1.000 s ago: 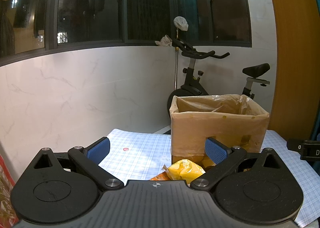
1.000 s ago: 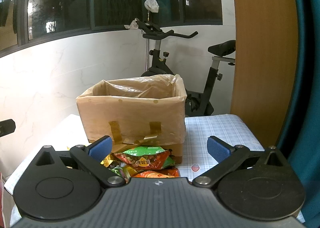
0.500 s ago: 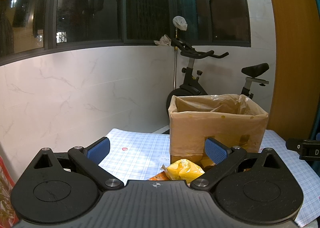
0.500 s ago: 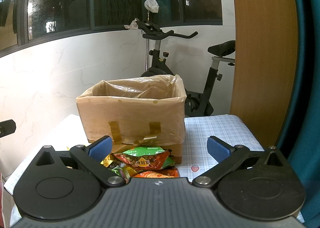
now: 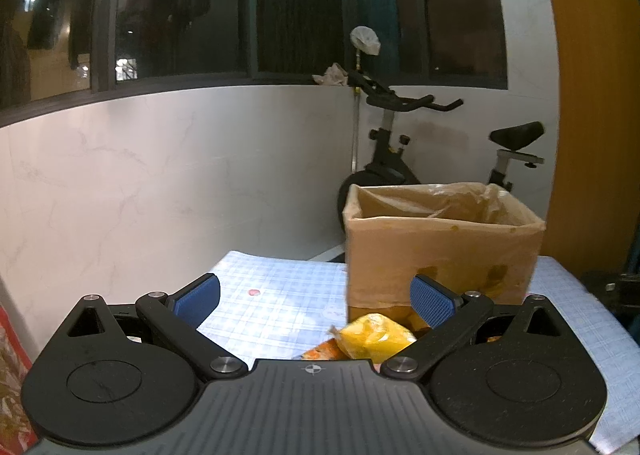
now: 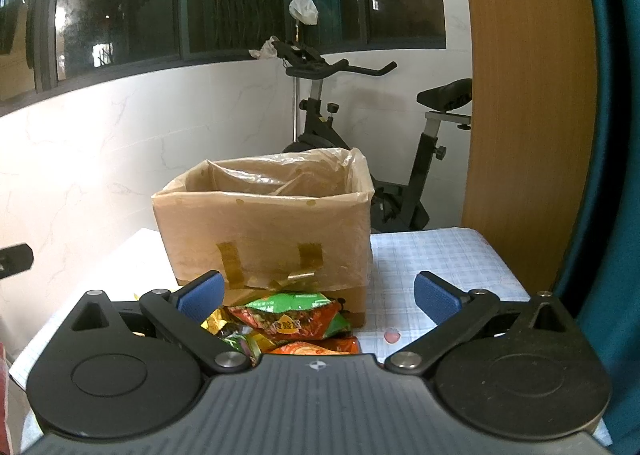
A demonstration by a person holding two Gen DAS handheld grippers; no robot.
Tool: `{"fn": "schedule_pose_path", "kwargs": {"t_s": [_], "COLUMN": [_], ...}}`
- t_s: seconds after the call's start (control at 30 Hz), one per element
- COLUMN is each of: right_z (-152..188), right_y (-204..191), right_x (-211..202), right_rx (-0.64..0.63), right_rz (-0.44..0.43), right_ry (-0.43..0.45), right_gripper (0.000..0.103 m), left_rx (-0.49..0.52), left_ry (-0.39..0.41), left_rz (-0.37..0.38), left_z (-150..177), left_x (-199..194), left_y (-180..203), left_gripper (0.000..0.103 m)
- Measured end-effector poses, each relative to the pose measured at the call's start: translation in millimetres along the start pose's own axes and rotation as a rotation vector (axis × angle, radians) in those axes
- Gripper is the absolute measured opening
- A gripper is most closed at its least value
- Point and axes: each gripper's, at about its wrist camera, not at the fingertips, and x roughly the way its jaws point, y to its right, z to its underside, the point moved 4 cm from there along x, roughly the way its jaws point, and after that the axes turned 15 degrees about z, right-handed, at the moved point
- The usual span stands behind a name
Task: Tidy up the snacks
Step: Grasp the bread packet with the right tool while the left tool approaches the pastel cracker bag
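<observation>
Both grippers hovered with jaws spread wide, holding nothing.
The left gripper (image 5: 315, 297) faced a yellow snack bag (image 5: 374, 340) at 1 o'clock; the right gripper (image 6: 319, 297) faced snack packets (image 6: 294, 320) on the desk (image 6: 436, 259), touching the lined cardboard box (image 6: 266, 231) at 12 o'clock.

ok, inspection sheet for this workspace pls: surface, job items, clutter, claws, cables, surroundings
Surface: table under a pale blue checked cloth.
Job's things: cardboard box lined with plastic, open top, contents not visible; snack packets piled in front of it, a green and red packet and a yellow packet.
Clutter: small red spot on the cloth.
Claws: left claw open, empty; right claw open, empty.
Cables: nothing seen.
Surroundings: exercise bike behind the box, white wall, dark windows, wooden panel on the right.
</observation>
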Motion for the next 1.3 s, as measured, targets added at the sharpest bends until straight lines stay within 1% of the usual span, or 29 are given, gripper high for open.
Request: {"fn": "schedule_pose_path", "kwargs": {"t_s": [0.07, 0.13, 0.2, 0.33, 0.4, 0.57, 0.7, 0.8, 0.9, 1.07, 1.17, 1.23, 1.27, 1.3], "right_z": [1, 3, 10, 29, 41, 70, 88, 103, 119, 138, 147, 152, 154, 156], "right_y": [4, 9, 17, 27, 30, 23, 15, 14, 10, 4, 3, 3, 3, 2], "right_x": [4, 10, 20, 45, 58, 85, 97, 105, 112, 124, 131, 134, 135, 136], "right_rx": [0.006, -0.004, -0.011, -0.004, 0.013, -0.022, -0.066, -0.083, -0.102, -0.131, -0.136, -0.136, -0.135, -0.136], "right_rz": [0.001, 0.017, 0.040, 0.051, 0.033, 0.008, 0.000, 0.000, -0.003, -0.007, -0.010, -0.017, -0.023, -0.031], "right_ry": [0.013, 0.027, 0.042, 0.000, -0.028, -0.111, -0.152, -0.200, -0.248, -0.318, -0.355, -0.377, -0.383, -0.389], "right_gripper": [0.103, 0.103, 0.103, 0.103, 0.103, 0.102, 0.102, 0.102, 0.100, 0.099, 0.096, 0.092, 0.085, 0.082], "left_rx": [0.011, 0.020, 0.014, -0.011, -0.015, -0.011, -0.032, -0.047, -0.054, -0.087, -0.083, -0.074, -0.069, -0.066], "left_ry": [-0.001, -0.005, -0.020, -0.056, -0.070, -0.110, -0.136, -0.161, -0.165, -0.187, -0.202, -0.220, -0.229, -0.241], "left_rz": [-0.035, -0.076, -0.100, -0.110, -0.111, -0.092, -0.065, -0.047, -0.037, -0.006, 0.006, 0.004, 0.004, 0.003], "left_z": [2, 5, 9, 15, 18, 30, 43, 53, 61, 73, 81, 87, 91, 94], "left_x": [5, 12, 20, 35, 41, 56, 69, 79, 85, 95, 107, 112, 115, 119], "left_y": [-7, -17, -29, -47, -53, -60, -68, -71, -78, -88, -87, -88, -89, -90], "left_gripper": [0.102, 0.102, 0.102, 0.102, 0.102, 0.101, 0.101, 0.101, 0.100, 0.099, 0.099, 0.098, 0.096, 0.095]}}
